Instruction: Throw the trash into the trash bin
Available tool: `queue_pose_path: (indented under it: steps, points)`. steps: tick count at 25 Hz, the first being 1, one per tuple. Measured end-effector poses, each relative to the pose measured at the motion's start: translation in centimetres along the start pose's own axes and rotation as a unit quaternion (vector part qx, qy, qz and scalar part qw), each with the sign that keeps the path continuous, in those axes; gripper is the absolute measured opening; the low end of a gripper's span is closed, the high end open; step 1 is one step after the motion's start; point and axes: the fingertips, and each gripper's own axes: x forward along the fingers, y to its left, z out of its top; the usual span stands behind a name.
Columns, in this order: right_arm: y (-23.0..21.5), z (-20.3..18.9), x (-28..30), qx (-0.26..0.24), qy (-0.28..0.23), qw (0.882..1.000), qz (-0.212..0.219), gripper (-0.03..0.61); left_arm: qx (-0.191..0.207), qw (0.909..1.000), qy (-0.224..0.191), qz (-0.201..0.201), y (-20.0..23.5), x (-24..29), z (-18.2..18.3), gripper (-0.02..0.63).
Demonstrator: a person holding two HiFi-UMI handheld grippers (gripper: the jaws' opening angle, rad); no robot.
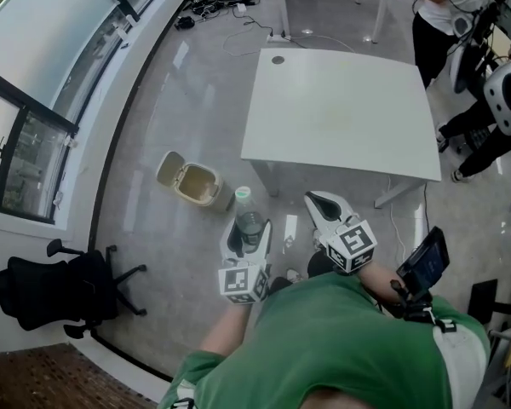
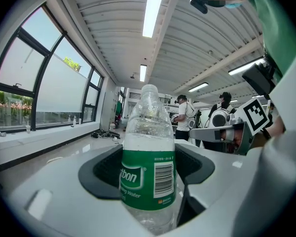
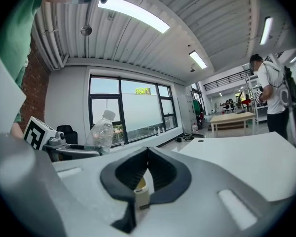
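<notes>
A clear plastic water bottle (image 1: 244, 203) with a green label (image 2: 147, 176) stands upright between the jaws of my left gripper (image 1: 249, 230), which is shut on it, above the floor. The beige trash bin (image 1: 192, 183) stands on the floor with its lid flipped open, a short way up and left of the bottle. My right gripper (image 1: 312, 198) hangs to the right of the left one, near the table's front edge. Its jaws are shut tip to tip (image 3: 147, 151) with nothing held. The right gripper view also shows the bottle (image 3: 102, 131) at left.
A large white table (image 1: 341, 113) stands ahead on the grey floor. At lower left is a black office chair (image 1: 60, 288) by the window wall (image 1: 43, 66). Cables (image 1: 226, 2) lie at the far end. Other people (image 1: 460, 24) stand at upper right.
</notes>
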Motion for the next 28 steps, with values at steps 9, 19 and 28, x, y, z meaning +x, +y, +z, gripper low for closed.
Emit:
queue_pose_path:
  steps: [9, 19, 28]
  points:
    - [-4.3, 1.3, 6.4, -0.007, 0.004, 0.997, 0.071, 0.005, -0.002, 0.9981, -0.007, 0.061, 1.7, 5.9, 1.2, 0.331]
    - [-4.8, 0.7, 12.6, -0.009, 0.027, 0.984, 0.179, 0.005, -0.011, 0.9854, -0.004, 0.17, 4.8, 7.3, 0.8, 0.331]
    - [-1.3, 0.0, 17.9, -0.016, 0.05, 0.965, 0.258, 0.005, -0.026, 0.965, 0.001, 0.261, 9.5, 4.8, 0.4, 0.331]
